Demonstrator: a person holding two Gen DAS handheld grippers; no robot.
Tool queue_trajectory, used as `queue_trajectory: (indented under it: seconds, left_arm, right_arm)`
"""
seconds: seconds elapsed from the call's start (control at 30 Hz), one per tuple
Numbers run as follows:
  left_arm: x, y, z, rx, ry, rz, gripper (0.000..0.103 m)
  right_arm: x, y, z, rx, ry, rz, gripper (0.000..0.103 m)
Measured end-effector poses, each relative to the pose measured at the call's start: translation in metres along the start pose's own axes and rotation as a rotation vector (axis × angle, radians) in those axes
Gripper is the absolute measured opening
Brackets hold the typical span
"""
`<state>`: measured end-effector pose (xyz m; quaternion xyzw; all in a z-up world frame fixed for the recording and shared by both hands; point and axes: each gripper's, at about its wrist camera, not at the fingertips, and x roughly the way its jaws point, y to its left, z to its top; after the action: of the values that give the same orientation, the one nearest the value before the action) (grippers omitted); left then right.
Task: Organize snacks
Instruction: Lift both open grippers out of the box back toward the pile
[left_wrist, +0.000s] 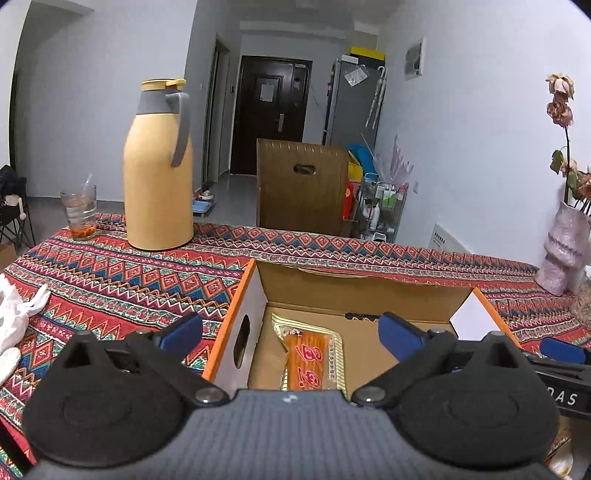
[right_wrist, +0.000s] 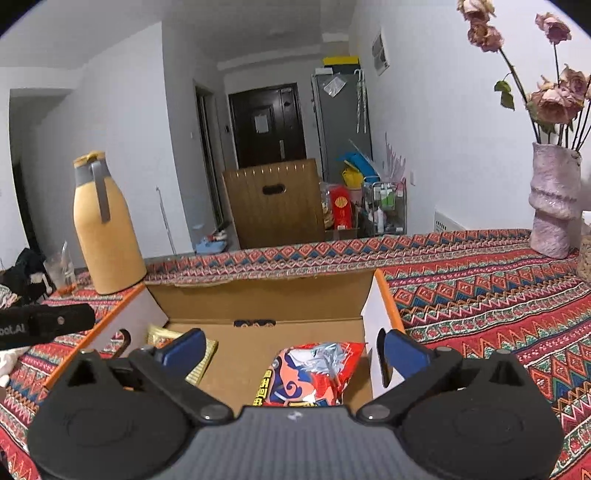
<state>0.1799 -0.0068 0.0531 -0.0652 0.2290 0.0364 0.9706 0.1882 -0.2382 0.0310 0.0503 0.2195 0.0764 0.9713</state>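
Note:
An open cardboard box (left_wrist: 332, 291) with orange edges sits on the patterned tablecloth; it also shows in the right wrist view (right_wrist: 258, 299). Inside lie a gold packet with orange sticks (left_wrist: 310, 356), seen at the box's left in the right wrist view (right_wrist: 203, 354), and a red snack bag (right_wrist: 314, 373) at the box's right. My left gripper (left_wrist: 291, 332) is open and empty above the gold packet. My right gripper (right_wrist: 293, 350) is open and empty above the red bag. The right gripper's blue fingertip (left_wrist: 561, 349) shows at the right edge of the left wrist view.
A yellow thermos (left_wrist: 159, 166) and a glass (left_wrist: 79, 212) stand at the back left of the table. A pink vase of dried roses (right_wrist: 554, 199) stands at the back right. White cloth (left_wrist: 14, 310) lies at the left. A wooden chair back (left_wrist: 301, 188) stands behind the table.

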Motion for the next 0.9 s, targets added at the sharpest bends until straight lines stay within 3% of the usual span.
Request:
queue_trajectory:
  seconds: [0.6,0.9]
  left_arm:
    - [-0.029,-0.005,0.018,0.006,-0.029,0.007,0.103]
    - [-0.059,0.001,0.016,0.017,-0.053,0.014,0.103]
  right_arm:
    - [-0.043,0.004,0.018,-0.018,-0.100,-0.032,0.103]
    - [-0.079,0.002,0.011,-0.017,-0.125,-0.024,0.103]
